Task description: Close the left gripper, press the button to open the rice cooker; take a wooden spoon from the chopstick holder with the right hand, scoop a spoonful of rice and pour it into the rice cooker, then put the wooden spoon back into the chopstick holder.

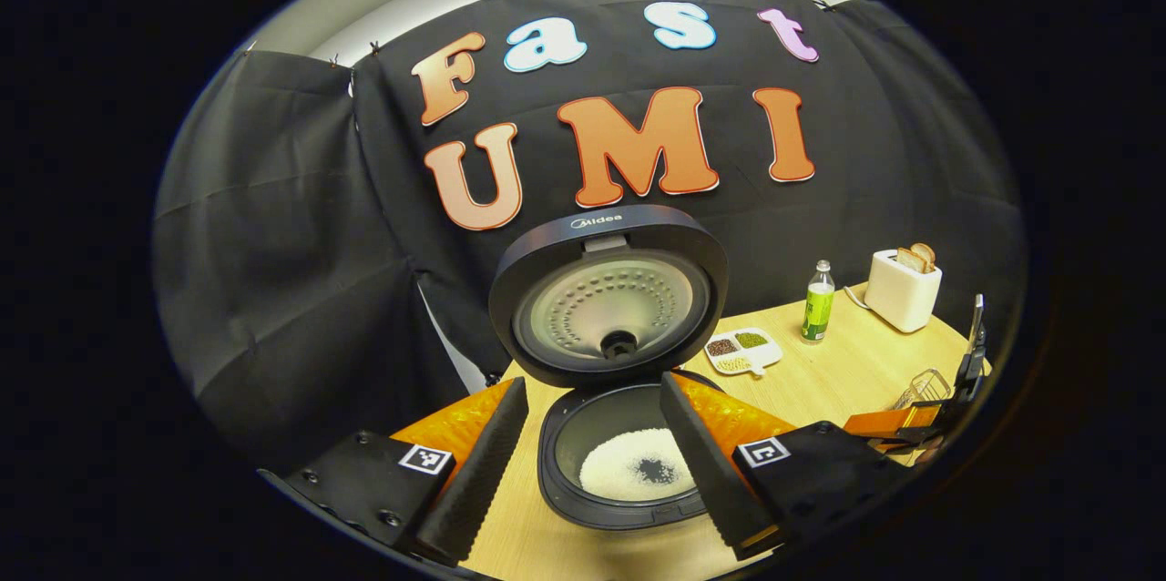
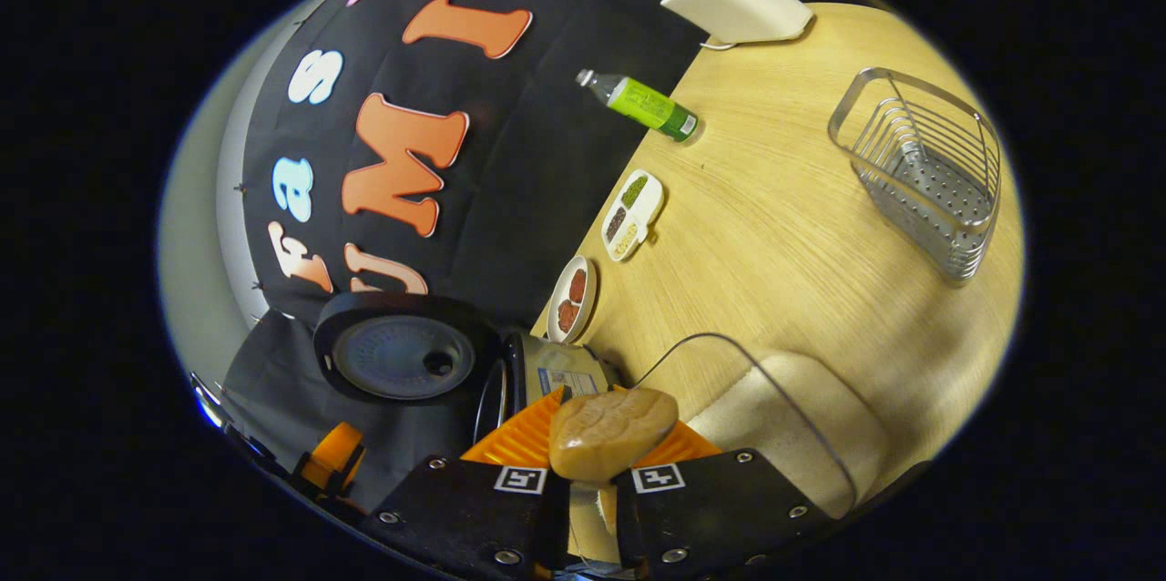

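Rice lies in the rice cooker (lid up) just ahead of the released left tool, between its fingers. The right tool is clenched on the wooden spoon, bowl just ahead.

The brand "Midea" is printed on the raised lid of the rice cooker; nothing else can be read.
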Available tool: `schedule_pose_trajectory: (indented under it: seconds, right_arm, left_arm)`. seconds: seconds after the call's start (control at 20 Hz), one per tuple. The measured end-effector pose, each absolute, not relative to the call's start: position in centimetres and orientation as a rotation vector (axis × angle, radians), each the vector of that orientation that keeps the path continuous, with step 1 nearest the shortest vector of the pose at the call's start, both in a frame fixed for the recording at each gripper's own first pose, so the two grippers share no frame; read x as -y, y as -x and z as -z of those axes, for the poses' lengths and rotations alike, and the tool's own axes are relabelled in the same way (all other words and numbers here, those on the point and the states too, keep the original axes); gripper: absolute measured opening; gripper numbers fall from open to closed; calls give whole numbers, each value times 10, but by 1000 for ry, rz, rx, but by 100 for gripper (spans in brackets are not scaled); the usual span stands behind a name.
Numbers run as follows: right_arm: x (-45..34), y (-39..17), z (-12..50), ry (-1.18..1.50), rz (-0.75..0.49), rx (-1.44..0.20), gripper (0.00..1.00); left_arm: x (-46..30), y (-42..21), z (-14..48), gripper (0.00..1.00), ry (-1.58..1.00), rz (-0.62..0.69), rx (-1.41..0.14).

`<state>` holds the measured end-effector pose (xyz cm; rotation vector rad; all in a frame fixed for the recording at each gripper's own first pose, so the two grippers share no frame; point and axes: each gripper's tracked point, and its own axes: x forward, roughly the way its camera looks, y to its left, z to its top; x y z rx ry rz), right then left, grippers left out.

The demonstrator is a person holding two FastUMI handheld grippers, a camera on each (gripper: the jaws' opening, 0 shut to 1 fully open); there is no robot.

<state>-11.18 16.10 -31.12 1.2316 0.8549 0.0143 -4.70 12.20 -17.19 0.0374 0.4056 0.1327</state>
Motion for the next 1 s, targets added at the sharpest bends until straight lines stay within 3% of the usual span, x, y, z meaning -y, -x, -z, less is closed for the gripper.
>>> schedule_pose_trajectory:
  seconds: [0.2,0.25,0.35,0.5,0.55,0.6,0.75,0.8,0.85,1.0]
  right_arm:
    - [-126,105,297,-1359,-7,-822,20]
    - [-118,102,290,-1405,-8,-809,20]
    - [-104,92,272,-1500,-8,-783,20]
    - [-87,75,248,-1634,-33,-758,20]
    - [-84,72,244,-1666,-38,-766,24]
    - [-82,66,241,-1692,-45,-770,20]
    - [-79,51,224,-1761,-58,-766,20]
    - [-82,45,220,-1789,-68,-768,20]
    - [-84,40,211,-1817,-80,-771,20]
    - [-102,21,190,-1900,-136,-778,20]
  left_arm:
    - [-109,38,164,98,-31,-149,-396]
    - [-105,35,161,92,-29,-151,-391]
    - [-99,31,156,98,-30,-155,-380]
    - [-91,25,151,98,-17,-173,-365]
    - [-90,26,149,89,-10,-182,-362]
    - [-89,25,149,89,-3,-187,-360]
    - [-91,28,145,89,-1,-221,-346]
    - [-95,30,142,100,-3,-236,-340]
    - [-100,32,141,89,-4,-251,-337]
    - [-114,44,133,89,-2,-300,-322]
